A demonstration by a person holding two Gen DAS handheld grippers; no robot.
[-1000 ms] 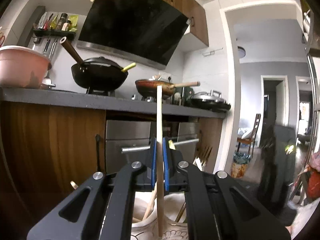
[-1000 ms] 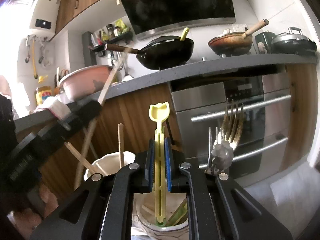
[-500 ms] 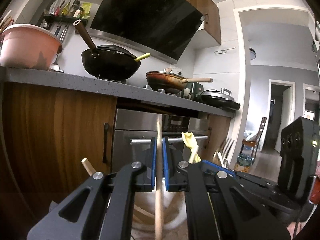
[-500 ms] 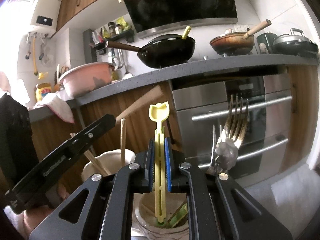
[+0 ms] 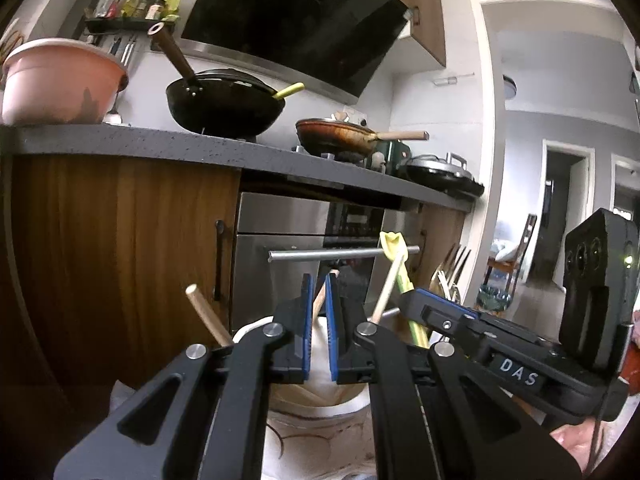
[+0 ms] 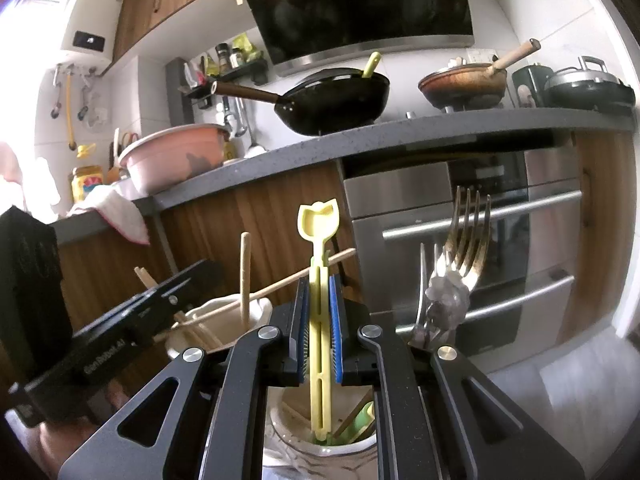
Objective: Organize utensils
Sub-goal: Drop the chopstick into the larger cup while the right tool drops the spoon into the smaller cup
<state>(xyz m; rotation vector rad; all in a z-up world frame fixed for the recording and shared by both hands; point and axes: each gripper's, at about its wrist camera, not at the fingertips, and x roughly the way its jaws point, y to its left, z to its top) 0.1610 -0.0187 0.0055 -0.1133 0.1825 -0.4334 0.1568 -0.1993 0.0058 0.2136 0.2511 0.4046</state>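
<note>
My left gripper hangs over a white ceramic holder. Its blue pads stand a little apart, and a wooden chopstick leans loose between them into the holder. Another wooden stick stands in the holder at the left. My right gripper is shut on a yellow plastic utensil, whose lower end is inside a second white holder. The left gripper shows in the right wrist view, over the first holder. The right gripper shows in the left wrist view.
Several metal forks stand upright to the right of the second holder. Behind are wooden cabinet fronts, a steel oven, and a grey counter with a black wok, a pan and a pink bowl.
My left gripper lowered over the white holder and its pads parted, letting go of the wooden chopstick, which now leans in the holder. My right gripper stays shut on the yellow utensil.
</note>
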